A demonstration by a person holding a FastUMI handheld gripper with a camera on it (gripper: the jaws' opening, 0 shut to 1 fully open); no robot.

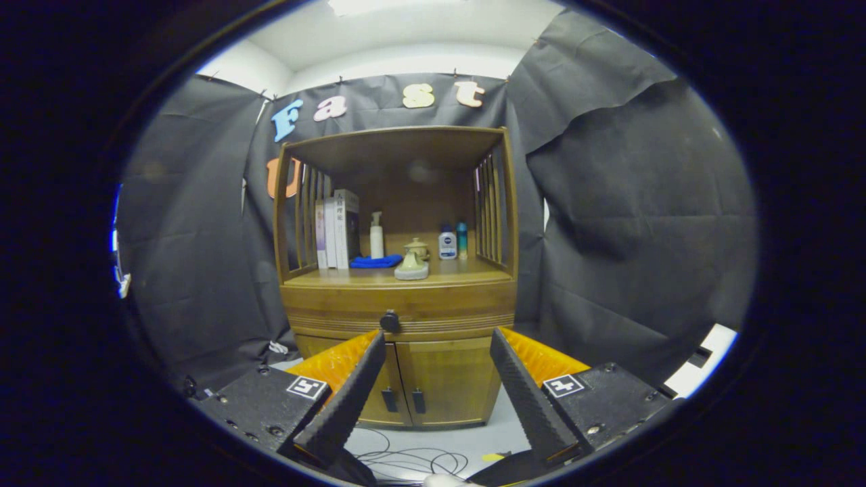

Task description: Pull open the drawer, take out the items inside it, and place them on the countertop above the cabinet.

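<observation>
A wooden cabinet [399,311] stands some way ahead of me against the black cloth wall. Its drawer [446,306] is closed, with a round dark knob [390,320] at its front, slightly left of centre. My gripper [438,338] is open, its two fingers spread wide with nothing between them, and the knob sits just above the left fingertip [376,340]. The countertop [352,277] above the drawer forms an open shelf with slatted sides. The drawer's contents are hidden.
On the countertop stand books [336,228], a white pump bottle [376,235], a blue cloth [376,261], a small ceramic teapot piece [412,265] and two small bottles [453,242]. Two lower doors [433,385] carry dark handles. Cables [413,461] lie on the floor.
</observation>
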